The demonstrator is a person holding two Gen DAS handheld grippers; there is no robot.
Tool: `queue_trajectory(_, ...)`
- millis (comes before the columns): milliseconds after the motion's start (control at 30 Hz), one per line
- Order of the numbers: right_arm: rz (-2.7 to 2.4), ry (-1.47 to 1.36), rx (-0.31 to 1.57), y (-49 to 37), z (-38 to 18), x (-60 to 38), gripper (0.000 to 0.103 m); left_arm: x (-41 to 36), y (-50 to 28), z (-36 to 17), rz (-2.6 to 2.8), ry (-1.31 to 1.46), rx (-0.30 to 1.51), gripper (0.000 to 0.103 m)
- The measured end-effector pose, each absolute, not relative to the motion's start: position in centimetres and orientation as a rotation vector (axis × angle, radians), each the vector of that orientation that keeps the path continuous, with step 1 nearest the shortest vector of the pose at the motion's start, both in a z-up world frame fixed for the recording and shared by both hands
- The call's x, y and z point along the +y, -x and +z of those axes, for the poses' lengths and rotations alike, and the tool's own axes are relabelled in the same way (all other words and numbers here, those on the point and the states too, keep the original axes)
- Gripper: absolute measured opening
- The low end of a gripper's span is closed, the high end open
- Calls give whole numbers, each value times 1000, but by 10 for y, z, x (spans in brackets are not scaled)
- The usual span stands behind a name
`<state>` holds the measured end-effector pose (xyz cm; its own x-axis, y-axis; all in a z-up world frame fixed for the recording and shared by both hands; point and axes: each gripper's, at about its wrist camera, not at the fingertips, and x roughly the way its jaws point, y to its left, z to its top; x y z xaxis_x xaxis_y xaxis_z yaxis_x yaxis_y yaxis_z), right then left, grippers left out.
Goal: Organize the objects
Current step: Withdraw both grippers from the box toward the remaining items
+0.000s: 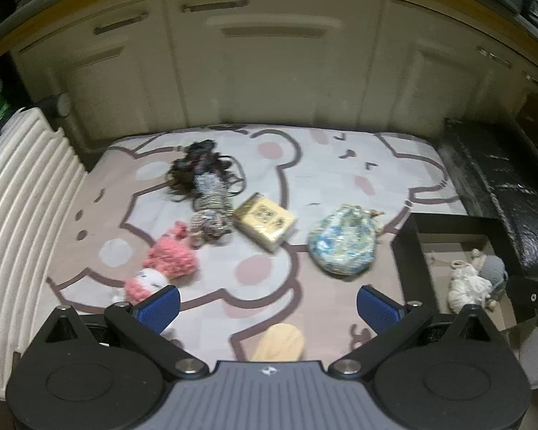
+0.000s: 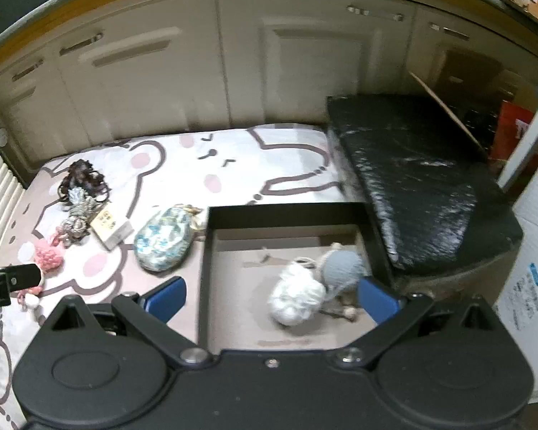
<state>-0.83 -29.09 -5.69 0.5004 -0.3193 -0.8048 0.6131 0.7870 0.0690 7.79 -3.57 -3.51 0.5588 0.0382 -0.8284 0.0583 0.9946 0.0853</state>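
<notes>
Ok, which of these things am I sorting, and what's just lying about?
Job:
- pink plush
- hair-tie bundle
- yellow packet
- floral pouch
- black box holding the white and grey plush

Background:
- bear mat
- cabinets
- black cushion

Left claw [image 1: 268, 304] black linkage, blue ribbed pads [image 1: 159, 306], silver screws, grey ridged housing

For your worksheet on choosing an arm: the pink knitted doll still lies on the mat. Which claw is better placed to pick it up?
The left claw. It is open and the pink knitted doll lies just beyond its left finger. The right claw, also open, hovers over the black box, with the doll far off to its left.
</notes>
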Motion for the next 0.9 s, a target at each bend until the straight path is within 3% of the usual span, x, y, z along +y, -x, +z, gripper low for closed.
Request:
queue_trajectory(467,-477,-350,840,-47,-58,-256,103,22,-79,-37,11,-105,974,103)
queue_trajectory(900,-452,-347,824,-89,-76,-250,103,15,-79,-56,-137,-129,1031,101)
